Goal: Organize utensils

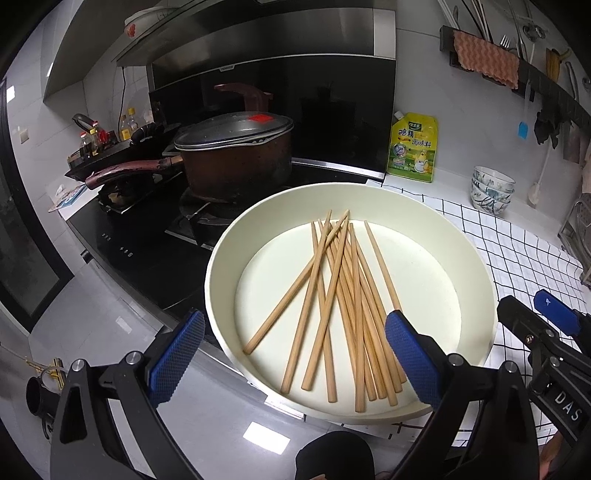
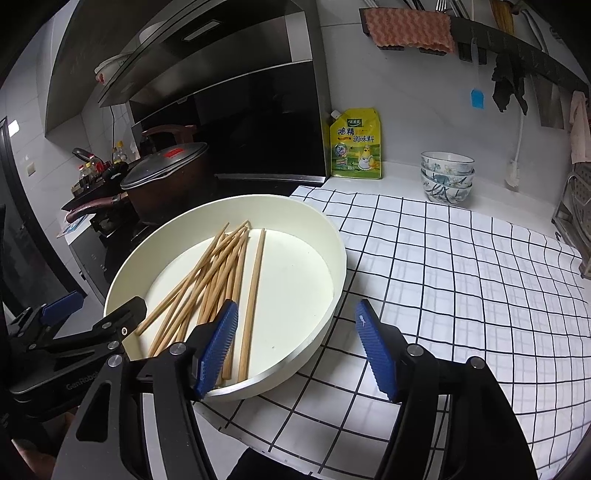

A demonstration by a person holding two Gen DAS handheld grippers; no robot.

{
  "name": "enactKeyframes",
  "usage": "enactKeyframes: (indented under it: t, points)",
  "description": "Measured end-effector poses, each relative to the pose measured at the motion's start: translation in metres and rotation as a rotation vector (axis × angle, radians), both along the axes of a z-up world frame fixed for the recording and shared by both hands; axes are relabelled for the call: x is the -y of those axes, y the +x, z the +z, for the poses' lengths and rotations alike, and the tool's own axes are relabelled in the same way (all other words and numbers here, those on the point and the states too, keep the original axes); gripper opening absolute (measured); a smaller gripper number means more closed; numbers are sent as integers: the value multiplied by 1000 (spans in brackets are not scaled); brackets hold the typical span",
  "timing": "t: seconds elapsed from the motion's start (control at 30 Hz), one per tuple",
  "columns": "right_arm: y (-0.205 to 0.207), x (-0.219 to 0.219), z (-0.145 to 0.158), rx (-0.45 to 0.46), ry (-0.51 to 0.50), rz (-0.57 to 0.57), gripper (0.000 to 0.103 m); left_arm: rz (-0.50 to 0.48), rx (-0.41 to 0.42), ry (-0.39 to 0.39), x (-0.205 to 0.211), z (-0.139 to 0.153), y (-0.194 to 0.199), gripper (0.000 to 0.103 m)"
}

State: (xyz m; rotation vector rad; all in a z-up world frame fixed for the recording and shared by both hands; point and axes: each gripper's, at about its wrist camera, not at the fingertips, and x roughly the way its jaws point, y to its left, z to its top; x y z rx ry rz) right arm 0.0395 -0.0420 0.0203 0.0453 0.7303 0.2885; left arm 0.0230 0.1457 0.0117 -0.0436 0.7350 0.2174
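Note:
Several wooden chopsticks lie in a loose pile in a round cream tray on the counter. They also show in the right wrist view, in the same tray. My left gripper is open and empty, just above the tray's near rim, with its right finger over the chopsticks' near ends. My right gripper is open and empty, straddling the tray's right rim. It also shows in the left wrist view, to the right of the tray.
A white grid-pattern cloth covers the counter right of the tray. A lidded brown pot sits on the stove behind. A yellow seasoning pouch and stacked bowls stand by the wall. Utensils and a sponge hang on a rail.

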Motion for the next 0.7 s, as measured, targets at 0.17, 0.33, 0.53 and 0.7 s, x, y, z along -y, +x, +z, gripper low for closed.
enactKeyframes:
  t: [0.17,0.33,0.53,0.7]
  points:
    - [-1,1,0,0,1,-2,65,1,0,4,0,0,-1,97]
    - [-2,1,0,4,-6,-4,65,0,-9,-9,1,-1,0,97]
    - [-4,0,0,2,-10,-3,65,4,-29,-12,1,-5,2,97]
    - [-4,0,0,3,-10,-3,65,11,-26,-8,1,-5,1,97]
